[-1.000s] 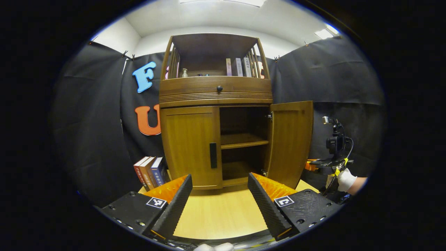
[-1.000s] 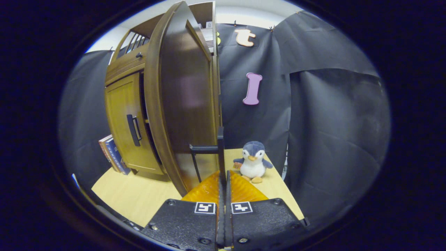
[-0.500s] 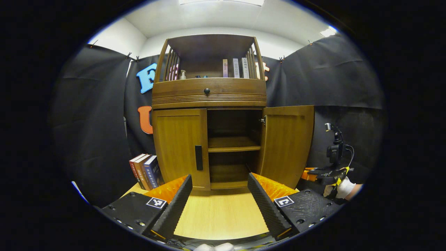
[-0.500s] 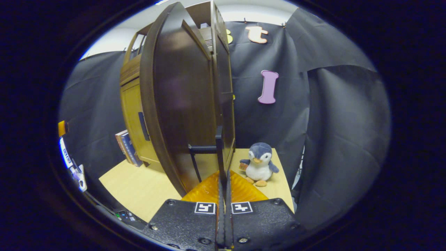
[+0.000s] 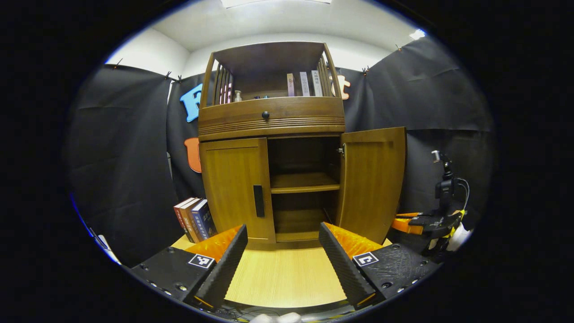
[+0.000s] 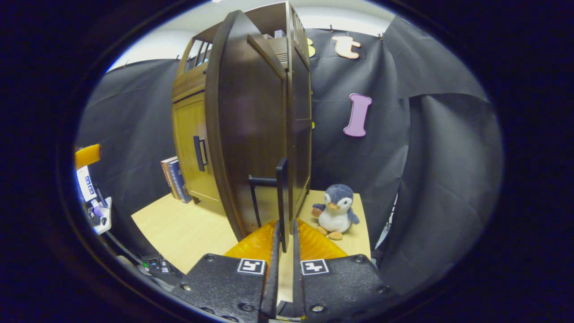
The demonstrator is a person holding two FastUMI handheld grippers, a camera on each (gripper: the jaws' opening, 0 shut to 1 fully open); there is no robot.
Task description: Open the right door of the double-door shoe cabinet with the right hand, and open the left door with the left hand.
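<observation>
right gripper [image 6: 283,233] jaws now parted off right door [image 5: 371,181] handle [image 6: 281,197]; left gripper [image 5: 282,251] stays spread.

We see the shoe cabinet [image 5: 273,121] in warm brown wood grain, lower centre the table [image 5: 287,278] pale yellow; at lower right of the right gripper view, the penguin toy [image 6: 336,211] grey-blue and white; books [image 5: 195,219] red, orange, navy.

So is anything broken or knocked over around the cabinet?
Nothing looks broken or spilled. The right door stands wide open, the left door is shut. The books lean a little against the cabinet, and the toy penguin sits upright.
</observation>
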